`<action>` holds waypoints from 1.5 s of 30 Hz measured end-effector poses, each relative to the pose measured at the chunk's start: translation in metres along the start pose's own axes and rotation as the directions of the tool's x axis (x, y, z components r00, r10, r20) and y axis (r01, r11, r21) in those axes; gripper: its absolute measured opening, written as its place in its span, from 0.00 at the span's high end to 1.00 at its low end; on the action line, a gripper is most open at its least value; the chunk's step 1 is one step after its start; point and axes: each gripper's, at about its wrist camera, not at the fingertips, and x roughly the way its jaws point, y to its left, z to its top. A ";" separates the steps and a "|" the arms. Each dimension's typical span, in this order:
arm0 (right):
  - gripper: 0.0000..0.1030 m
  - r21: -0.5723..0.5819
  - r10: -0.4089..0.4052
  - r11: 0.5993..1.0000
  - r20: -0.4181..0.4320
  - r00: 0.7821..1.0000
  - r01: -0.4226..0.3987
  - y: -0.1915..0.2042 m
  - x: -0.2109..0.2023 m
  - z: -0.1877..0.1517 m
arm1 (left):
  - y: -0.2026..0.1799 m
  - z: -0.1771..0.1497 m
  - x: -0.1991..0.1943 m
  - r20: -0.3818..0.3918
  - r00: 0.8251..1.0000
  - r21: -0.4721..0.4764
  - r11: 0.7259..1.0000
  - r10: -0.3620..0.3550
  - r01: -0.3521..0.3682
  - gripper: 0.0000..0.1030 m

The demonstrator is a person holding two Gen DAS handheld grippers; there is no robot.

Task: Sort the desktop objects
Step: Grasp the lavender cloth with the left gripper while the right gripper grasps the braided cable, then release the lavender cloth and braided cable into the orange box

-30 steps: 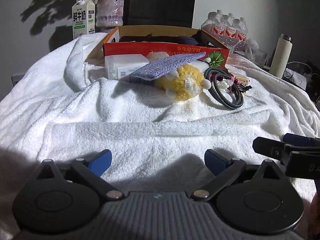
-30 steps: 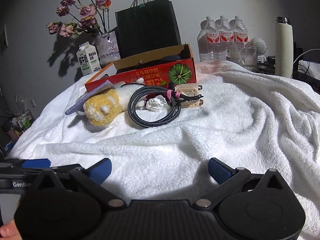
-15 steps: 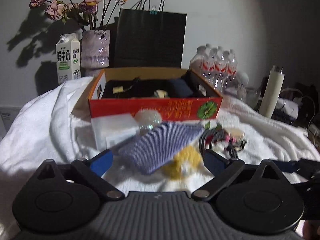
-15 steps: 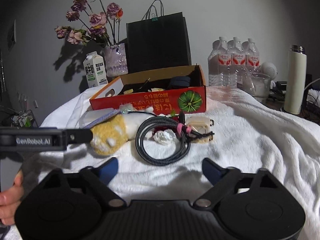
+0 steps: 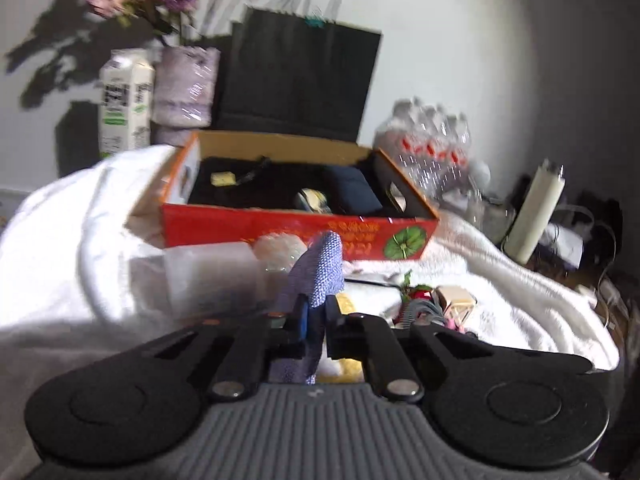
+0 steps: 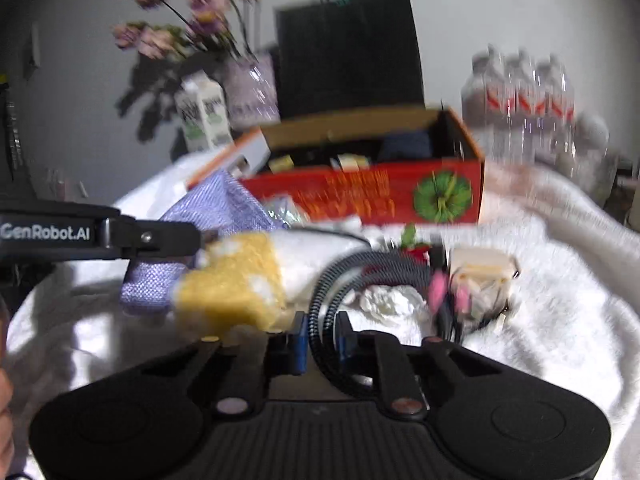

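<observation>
A white terry towel (image 5: 500, 280) covers the work surface, lit hard against a grey wall; behind it stand a black paper bag (image 5: 296, 76), a milk carton (image 5: 124, 108), a vase of pink flowers (image 5: 184, 84), a pack of water bottles (image 6: 520, 112) and a cream flask (image 5: 536, 212); an open red cardboard box (image 5: 296, 232) with a green pumpkin print sits at the far edge of the towel, dark items already inside. The left gripper (image 5: 316, 320) has its jaws drawn almost together, pinching the blue-grey woven pouch (image 5: 320, 276), which rises tilted in front of the box; the right gripper (image 6: 322, 334) is closing, its blue pads pressed on the black braided cable (image 6: 360, 272), whose coil lies on the towel beside a yellow-and-white knitted plush (image 6: 236, 288), a crumpled white tissue (image 6: 390, 300) and a cream charger (image 6: 480, 268); both views are motion-blurred.
</observation>
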 end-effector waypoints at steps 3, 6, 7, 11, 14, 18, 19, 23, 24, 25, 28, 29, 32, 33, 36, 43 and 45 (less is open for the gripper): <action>0.88 0.008 0.024 1.000 0.056 0.998 -0.024 0.004 -0.034 -0.005 | 0.010 0.001 -0.031 0.031 0.999 -0.046 0.999 -0.007 0.008 0.92; 0.88 0.002 0.046 0.999 0.096 0.994 -0.046 0.012 -0.069 -0.012 | 0.013 0.003 -0.058 0.059 0.998 -0.064 0.998 -0.010 0.014 0.92; 0.88 0.008 0.062 0.998 0.113 0.992 -0.064 0.013 -0.081 -0.012 | 0.012 0.003 -0.066 0.067 0.998 -0.061 0.998 -0.012 0.016 0.92; 0.88 -0.034 0.054 0.998 0.159 0.986 -0.049 0.024 -0.119 -0.010 | 0.010 0.008 -0.092 0.108 0.993 -0.065 0.997 -0.038 0.046 0.92; 0.88 -0.063 0.048 0.997 0.197 0.979 -0.036 0.029 -0.139 -0.003 | 0.011 0.018 -0.109 0.122 0.992 -0.059 0.998 -0.031 0.038 0.92; 0.88 -0.112 0.060 0.993 0.212 0.975 -0.037 0.028 -0.152 0.015 | 0.019 0.047 -0.118 0.100 0.992 -0.047 0.996 -0.071 0.076 0.92; 0.88 -0.127 0.064 0.991 0.219 0.974 -0.037 0.028 -0.152 0.023 | 0.021 0.058 -0.115 0.096 0.993 -0.042 0.996 -0.068 0.073 0.92; 0.88 -0.181 0.099 0.982 0.219 0.971 -0.059 0.021 -0.134 0.071 | 0.021 0.104 -0.088 0.088 0.993 -0.026 0.996 -0.078 0.081 0.92; 0.88 -0.202 0.107 0.977 0.208 0.972 -0.065 0.020 -0.123 0.087 | 0.022 0.116 -0.076 0.094 0.993 -0.040 0.996 -0.070 0.074 0.92; 0.88 -0.217 0.111 0.974 0.201 0.973 -0.067 0.019 -0.111 0.102 | 0.024 0.126 -0.064 0.098 0.993 -0.053 0.996 -0.063 0.069 0.92; 0.88 -0.237 0.115 0.969 0.161 0.980 -0.074 0.017 -0.062 0.149 | 0.028 0.160 -0.016 0.104 0.993 -0.077 0.995 -0.058 0.066 0.92; 0.88 -0.238 0.114 0.968 0.141 0.983 -0.078 0.016 -0.042 0.164 | 0.031 0.170 0.004 0.097 0.993 -0.088 0.993 -0.068 0.077 0.92; 0.88 -0.221 0.107 0.971 0.061 0.992 -0.091 0.013 0.026 0.202 | 0.051 0.191 0.065 0.094 0.990 -0.159 0.980 -0.108 0.122 0.92; 0.88 -0.216 0.106 0.972 0.036 0.994 -0.096 0.012 0.050 0.212 | 0.062 0.194 0.084 0.100 0.988 -0.196 0.972 -0.115 0.133 0.92; 0.88 -0.175 0.115 0.977 -0.044 0.992 -0.121 0.007 0.118 0.234 | 0.102 0.194 0.145 0.098 0.978 -0.363 0.909 -0.183 0.206 0.92; 0.88 -0.090 0.099 0.988 -0.230 0.968 -0.123 -0.003 0.250 0.240 | 0.134 0.185 0.263 -0.190 0.980 -0.258 0.961 0.051 -0.100 0.81; 0.88 -0.085 0.110 0.987 -0.273 0.956 -0.138 -0.003 0.271 0.231 | 0.124 0.184 0.267 -0.181 0.980 -0.143 0.984 0.083 -0.110 0.54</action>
